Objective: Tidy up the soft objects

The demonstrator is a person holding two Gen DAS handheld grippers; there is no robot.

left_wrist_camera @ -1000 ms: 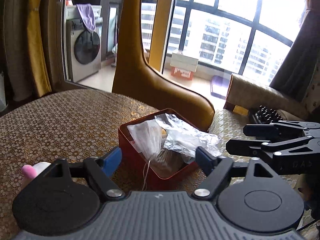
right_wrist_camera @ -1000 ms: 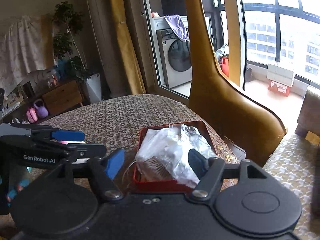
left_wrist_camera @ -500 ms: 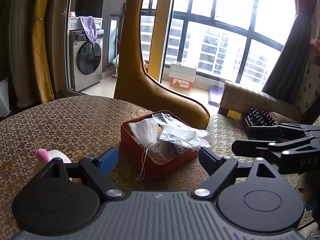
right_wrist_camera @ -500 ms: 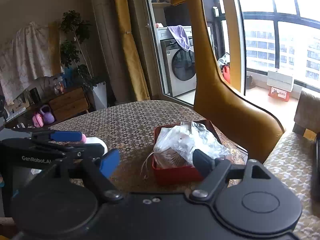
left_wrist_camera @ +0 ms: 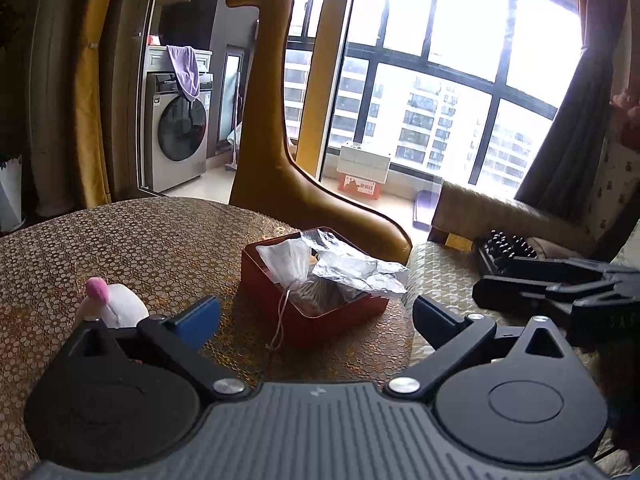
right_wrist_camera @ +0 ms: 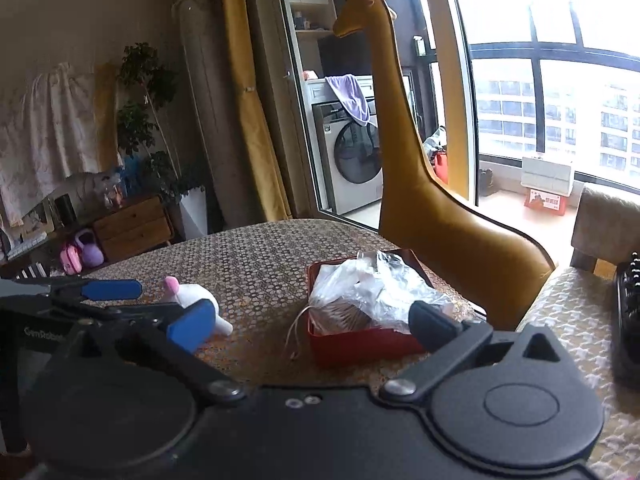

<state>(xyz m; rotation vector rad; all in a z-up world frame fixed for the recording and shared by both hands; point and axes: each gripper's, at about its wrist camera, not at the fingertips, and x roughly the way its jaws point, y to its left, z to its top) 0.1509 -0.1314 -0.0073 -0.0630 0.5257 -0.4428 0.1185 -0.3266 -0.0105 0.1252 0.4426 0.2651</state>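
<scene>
Mid-frame on the table (left_wrist_camera: 120, 240): red box (left_wrist_camera: 280, 292) packed with bags, farther off than before; both fingers opening wide, empty; plush toy (left_wrist_camera: 116, 304) left, next to collect.

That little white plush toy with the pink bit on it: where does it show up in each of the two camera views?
Left wrist view: the white plush toy sits low on the left, on the table, just behind the left gripper's blue left finger, left of the red box.
Right wrist view: the toy lies left of centre, again left of the red box.
Shared landmark: the tall golden giraffe figure behind the box.
</scene>
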